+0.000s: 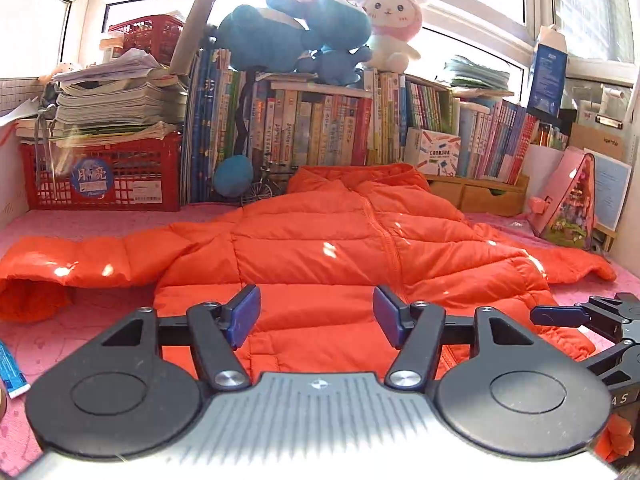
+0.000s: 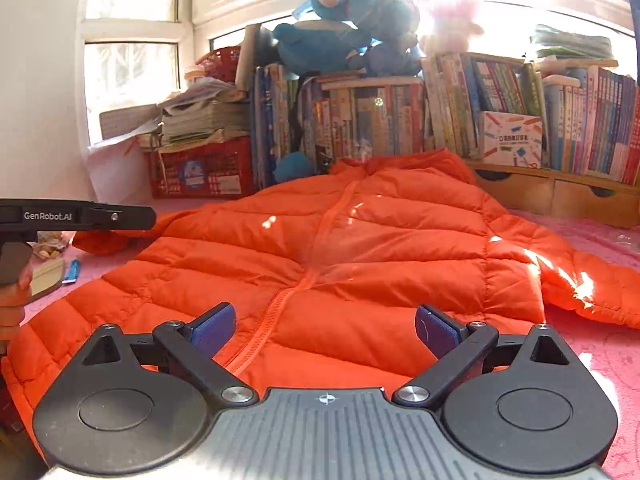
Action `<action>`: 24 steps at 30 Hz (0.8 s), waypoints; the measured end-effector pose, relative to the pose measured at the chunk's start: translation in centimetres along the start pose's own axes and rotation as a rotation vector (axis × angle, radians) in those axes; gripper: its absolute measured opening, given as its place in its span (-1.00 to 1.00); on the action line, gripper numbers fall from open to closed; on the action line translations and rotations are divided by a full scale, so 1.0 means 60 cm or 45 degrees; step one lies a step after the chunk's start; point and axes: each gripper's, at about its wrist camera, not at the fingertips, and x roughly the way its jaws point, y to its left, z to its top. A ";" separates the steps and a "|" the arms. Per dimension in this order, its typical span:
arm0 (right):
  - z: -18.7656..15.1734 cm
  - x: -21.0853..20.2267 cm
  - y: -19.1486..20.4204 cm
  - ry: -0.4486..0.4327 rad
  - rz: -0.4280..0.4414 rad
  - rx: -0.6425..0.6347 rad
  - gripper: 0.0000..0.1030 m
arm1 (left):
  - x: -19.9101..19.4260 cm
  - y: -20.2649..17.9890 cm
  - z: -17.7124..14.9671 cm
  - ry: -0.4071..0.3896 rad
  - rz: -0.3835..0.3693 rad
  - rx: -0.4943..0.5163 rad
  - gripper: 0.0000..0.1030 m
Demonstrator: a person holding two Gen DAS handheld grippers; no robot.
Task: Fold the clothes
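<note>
An orange puffer jacket (image 1: 340,240) (image 2: 360,248) lies front up on the pink cloth surface (image 1: 80,336). Its zipper (image 2: 320,248) is closed and its sleeves spread out to the left (image 1: 72,260) and right (image 2: 592,280). My left gripper (image 1: 316,308) hovers over the hem, open, with only fabric showing between its blue pads. My right gripper (image 2: 324,328) is open wide over the hem near the zipper and holds nothing. One of its fingers (image 1: 558,316) shows at the right edge of the left wrist view. The left gripper's black body (image 2: 80,216) shows at the left of the right wrist view, held by a hand (image 2: 12,300).
Behind the jacket stands a row of books (image 1: 320,128) with plush toys (image 1: 304,32) on top. A red crate (image 1: 104,176) stacked with papers sits at back left. Wooden drawers (image 1: 476,196) and a pink triangular box (image 1: 568,200) are at back right. A blue packet (image 1: 10,372) lies near left.
</note>
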 end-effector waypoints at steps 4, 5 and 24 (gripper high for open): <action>-0.036 0.005 0.018 0.077 0.097 0.102 0.58 | 0.056 -0.027 -0.043 0.241 0.104 0.013 0.25; -0.045 0.001 0.018 0.075 0.071 0.092 0.55 | 0.057 -0.026 -0.052 0.249 0.107 0.002 0.26; -0.123 -0.079 -0.079 0.054 -0.603 0.013 0.83 | 0.053 -0.021 -0.065 0.260 0.167 0.042 0.52</action>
